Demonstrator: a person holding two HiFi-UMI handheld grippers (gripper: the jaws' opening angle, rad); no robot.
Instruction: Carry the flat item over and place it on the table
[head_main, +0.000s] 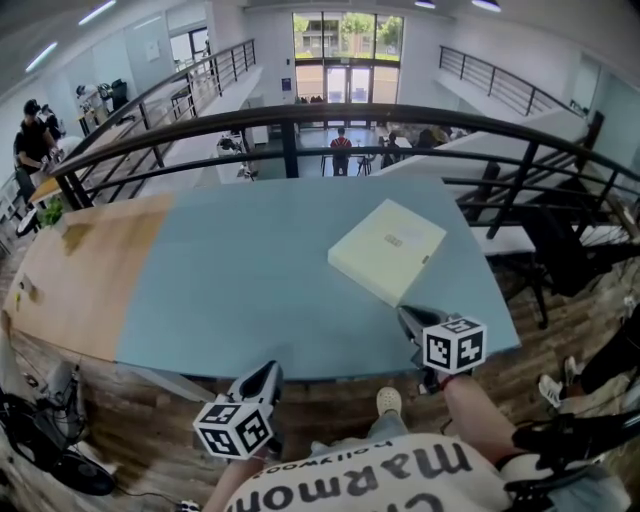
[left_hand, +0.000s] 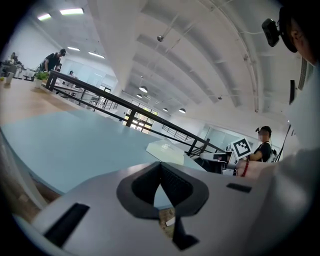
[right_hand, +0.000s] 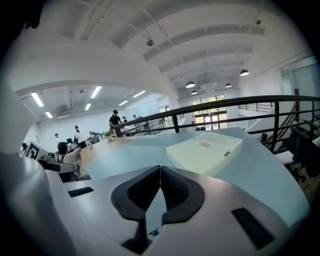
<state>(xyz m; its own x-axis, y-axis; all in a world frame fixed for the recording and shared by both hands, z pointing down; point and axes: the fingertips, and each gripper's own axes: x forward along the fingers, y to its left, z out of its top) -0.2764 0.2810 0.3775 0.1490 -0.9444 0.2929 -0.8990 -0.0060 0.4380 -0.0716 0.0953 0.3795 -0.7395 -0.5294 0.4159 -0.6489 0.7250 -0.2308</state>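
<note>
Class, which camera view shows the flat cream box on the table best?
The head view: the box lies whole, seen from above. The right gripper view shows it close but slanted; the left gripper view, only a distant sliver.

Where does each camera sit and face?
Head view: on the head, looking down at table, box, left hand-held gripper, right hand-held gripper, shirt.
Left gripper view: on the left hand-held gripper, facing across the table; shut jaws show.
Right gripper view: on the right hand-held gripper, facing the box; shut jaws show.
All share the box.
</note>
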